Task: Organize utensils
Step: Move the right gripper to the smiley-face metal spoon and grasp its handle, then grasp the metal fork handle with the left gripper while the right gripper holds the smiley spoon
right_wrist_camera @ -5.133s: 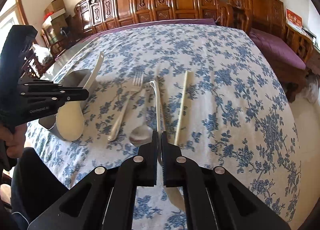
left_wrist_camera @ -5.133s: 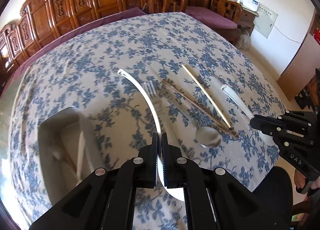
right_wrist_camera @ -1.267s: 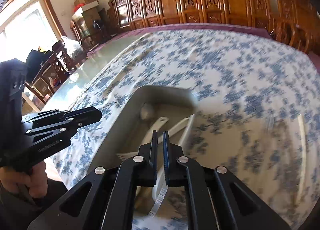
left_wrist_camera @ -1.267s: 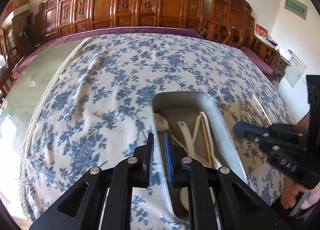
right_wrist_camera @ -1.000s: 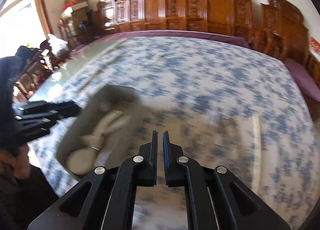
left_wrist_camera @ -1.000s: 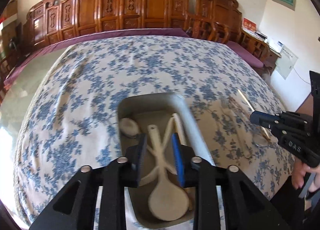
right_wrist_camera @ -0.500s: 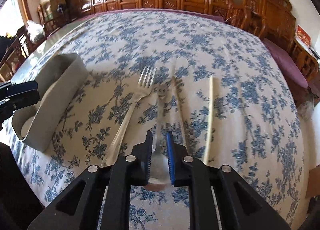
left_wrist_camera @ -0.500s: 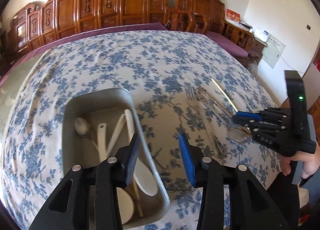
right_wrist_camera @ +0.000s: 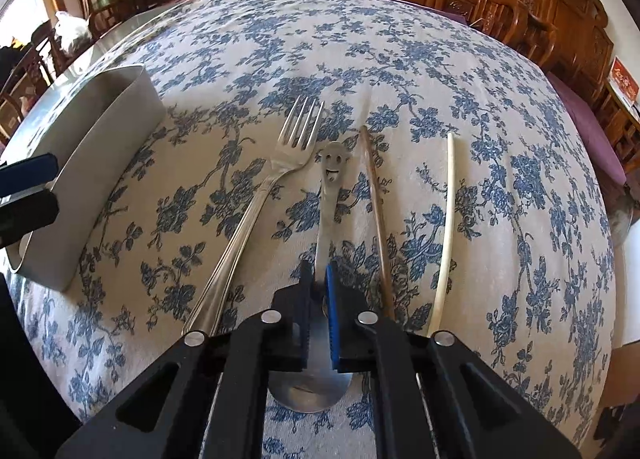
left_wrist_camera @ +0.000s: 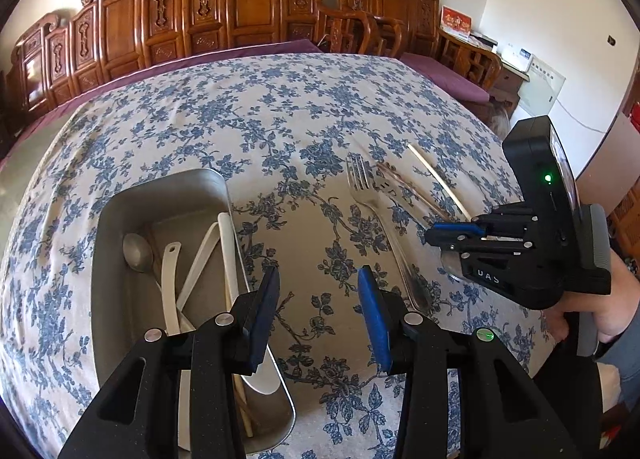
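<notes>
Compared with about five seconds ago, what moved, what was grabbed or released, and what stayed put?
Both white ladles left the grippers and now lie in the metal tray. The left gripper swung off the tray, its jaws having just opened, nothing between them. The right gripper came down and has just closed on the smiley-handled spoon. The fork, brown chopstick and white chopstick stayed.

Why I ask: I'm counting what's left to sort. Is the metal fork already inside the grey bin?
No, the fork lies on the floral tablecloth, apart from the grey bin, beside the spoon.

Right hand-held gripper [right_wrist_camera: 318,279] clamped on spoon [right_wrist_camera: 329,195] beside fork [right_wrist_camera: 260,195]
</notes>
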`<state>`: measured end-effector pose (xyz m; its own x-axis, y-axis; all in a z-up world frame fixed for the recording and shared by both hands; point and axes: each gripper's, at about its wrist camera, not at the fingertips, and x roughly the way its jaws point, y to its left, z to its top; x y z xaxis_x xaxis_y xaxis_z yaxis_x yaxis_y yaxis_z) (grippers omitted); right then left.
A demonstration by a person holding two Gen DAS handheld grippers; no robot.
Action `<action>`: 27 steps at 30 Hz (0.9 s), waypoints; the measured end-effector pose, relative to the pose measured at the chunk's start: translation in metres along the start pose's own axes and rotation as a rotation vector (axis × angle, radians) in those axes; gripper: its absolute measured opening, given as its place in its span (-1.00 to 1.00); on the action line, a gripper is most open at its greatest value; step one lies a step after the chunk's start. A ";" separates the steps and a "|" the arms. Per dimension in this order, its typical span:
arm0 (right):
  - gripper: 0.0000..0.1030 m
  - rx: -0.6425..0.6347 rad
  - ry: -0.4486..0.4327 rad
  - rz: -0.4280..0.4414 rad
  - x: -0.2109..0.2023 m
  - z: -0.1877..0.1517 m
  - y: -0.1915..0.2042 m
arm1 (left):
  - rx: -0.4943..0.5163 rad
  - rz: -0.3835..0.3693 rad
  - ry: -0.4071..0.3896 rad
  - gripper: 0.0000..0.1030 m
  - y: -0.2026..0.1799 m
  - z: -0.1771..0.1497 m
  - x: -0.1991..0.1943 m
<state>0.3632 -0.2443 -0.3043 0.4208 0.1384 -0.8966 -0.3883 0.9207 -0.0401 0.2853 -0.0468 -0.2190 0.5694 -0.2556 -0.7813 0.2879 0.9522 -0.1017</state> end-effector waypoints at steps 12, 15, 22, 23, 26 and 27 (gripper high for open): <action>-0.87 0.069 -0.098 0.085 -0.054 -0.040 -0.017 | 0.021 0.030 -0.014 -0.25 -0.019 -0.005 -0.004; -0.87 0.081 -0.138 0.098 -0.072 -0.048 -0.022 | 0.037 0.031 -0.013 -0.25 -0.030 -0.004 -0.005; -0.87 0.067 -0.167 0.085 -0.090 -0.068 -0.037 | 0.053 0.048 0.031 -0.25 -0.054 -0.007 0.010; -0.87 0.068 -0.167 0.082 -0.090 -0.070 -0.040 | 0.057 0.052 0.035 -0.25 -0.057 -0.007 0.012; -0.87 0.088 -0.167 0.086 -0.090 -0.072 -0.047 | 0.055 0.052 0.047 -0.25 -0.063 -0.004 0.019; -0.87 0.085 -0.169 0.081 -0.090 -0.072 -0.048 | 0.048 0.048 0.053 -0.26 -0.063 -0.002 0.022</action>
<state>0.2847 -0.3269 -0.2535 0.5250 0.2662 -0.8084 -0.3588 0.9305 0.0733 0.2778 -0.1122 -0.2312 0.5422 -0.1990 -0.8164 0.2985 0.9538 -0.0342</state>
